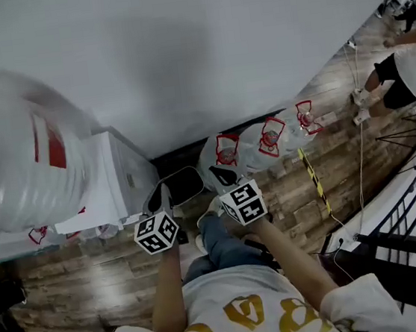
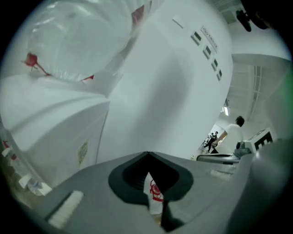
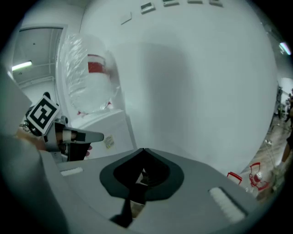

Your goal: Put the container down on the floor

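Claws clenched, empty: left claw (image 2: 147, 156), right claw (image 3: 143, 151) (red print on bags (image 1: 250, 155) illegible, perhaps logos)

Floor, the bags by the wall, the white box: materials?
Floor: looks like wood planks or wood-look laminate, with brown grain in staggered boards and a slight sheen.
Bags: thin translucent white plastic film with red print, crinkled and glossy.
White box: smooth matte white panels, maybe painted metal or plastic; can't tell which.
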### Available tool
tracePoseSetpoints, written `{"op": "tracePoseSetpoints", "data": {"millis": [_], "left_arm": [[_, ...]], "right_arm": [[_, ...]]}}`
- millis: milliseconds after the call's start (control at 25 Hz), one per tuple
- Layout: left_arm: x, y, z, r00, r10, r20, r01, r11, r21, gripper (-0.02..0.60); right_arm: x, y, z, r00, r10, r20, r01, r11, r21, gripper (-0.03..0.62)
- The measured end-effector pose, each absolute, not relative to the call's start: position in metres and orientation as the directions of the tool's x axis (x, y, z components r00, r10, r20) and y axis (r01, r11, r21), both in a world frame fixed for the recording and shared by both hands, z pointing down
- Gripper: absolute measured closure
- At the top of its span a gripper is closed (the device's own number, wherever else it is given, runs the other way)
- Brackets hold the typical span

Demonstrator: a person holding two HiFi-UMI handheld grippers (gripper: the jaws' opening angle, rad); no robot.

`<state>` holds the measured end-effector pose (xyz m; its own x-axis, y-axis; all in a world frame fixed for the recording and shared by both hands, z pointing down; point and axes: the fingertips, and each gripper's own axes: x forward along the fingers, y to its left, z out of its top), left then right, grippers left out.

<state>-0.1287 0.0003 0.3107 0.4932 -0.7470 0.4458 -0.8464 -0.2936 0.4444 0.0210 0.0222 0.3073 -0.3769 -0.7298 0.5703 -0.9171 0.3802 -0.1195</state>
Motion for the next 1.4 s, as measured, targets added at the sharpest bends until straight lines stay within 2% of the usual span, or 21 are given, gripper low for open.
{"op": "tracePoseSetpoints", "data": {"millis": [320, 600, 720, 920, 1400], "left_arm": [[-0.132, 0.011, 0.229, 0.509, -0.773, 0.378, -0.824, -0.31, 0.474, 0.581], [-0.121, 0.014, 0.175, 0.541, -0.79, 0.287, -0.81, -0.399, 0.43, 0.58], [-0.118, 0.023, 0.166, 0.547, -0.793, 0.269, -0.804, -0.408, 0.432, 0.58], [-0.123, 0.034, 0.171, 0.516, -0.798, 0.312, -0.844, -0.412, 0.342, 0.58], [-0.135, 0.04, 0.17, 0.489, -0.815, 0.309, -0.859, -0.39, 0.332, 0.58]], "right_arm": [[0.004, 0.04, 0.227, -0.408, -0.805, 0.431, -0.91, 0.396, -0.123, 0.568], [0.01, 0.056, 0.185, -0.387, -0.853, 0.35, -0.921, 0.375, -0.105, 0.569], [0.012, 0.064, 0.176, -0.376, -0.865, 0.333, -0.926, 0.364, -0.1, 0.569], [0.016, 0.073, 0.175, -0.359, -0.875, 0.325, -0.933, 0.344, -0.103, 0.569], [0.02, 0.078, 0.175, -0.348, -0.88, 0.323, -0.937, 0.332, -0.105, 0.569]]}}
